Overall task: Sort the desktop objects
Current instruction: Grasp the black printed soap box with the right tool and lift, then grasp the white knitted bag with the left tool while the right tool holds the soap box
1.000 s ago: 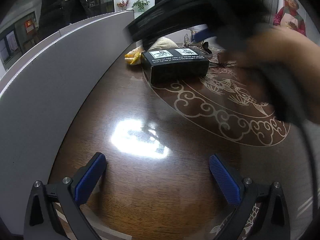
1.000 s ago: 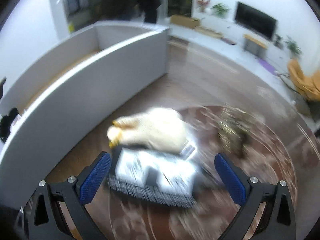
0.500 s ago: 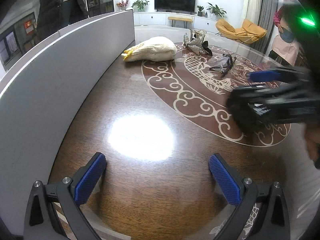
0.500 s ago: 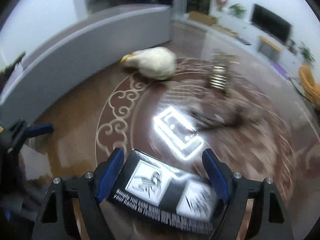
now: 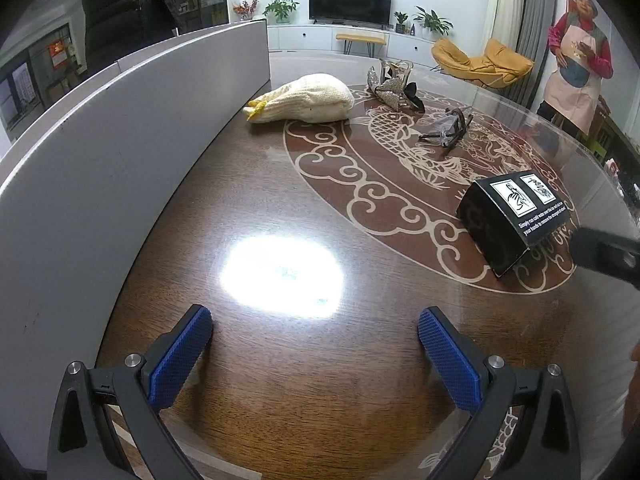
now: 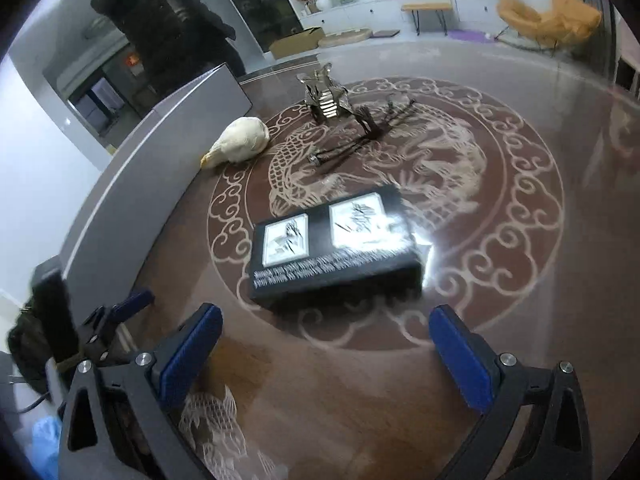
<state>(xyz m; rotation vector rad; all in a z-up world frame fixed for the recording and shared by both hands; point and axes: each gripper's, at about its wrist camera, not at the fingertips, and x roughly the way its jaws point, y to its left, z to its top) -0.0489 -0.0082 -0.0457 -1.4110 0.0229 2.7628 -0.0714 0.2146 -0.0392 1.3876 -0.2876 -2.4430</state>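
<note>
Tongs L (image 5: 315, 334) & R (image 6: 325, 338) wide, empty

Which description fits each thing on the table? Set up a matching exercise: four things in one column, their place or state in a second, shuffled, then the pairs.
Things
1. black rectangular printed box
2. cream knitted fabric bundle
3. dark-framed folded glasses
4. right claw

Descriptions
A. lying beside the grey partition wall
B. open, holding nothing
C. flat on the patterned medallion, just ahead of the right claw
D. on the fish design, beyond the box

Pairs: 1-C, 2-A, 3-D, 4-B
</note>
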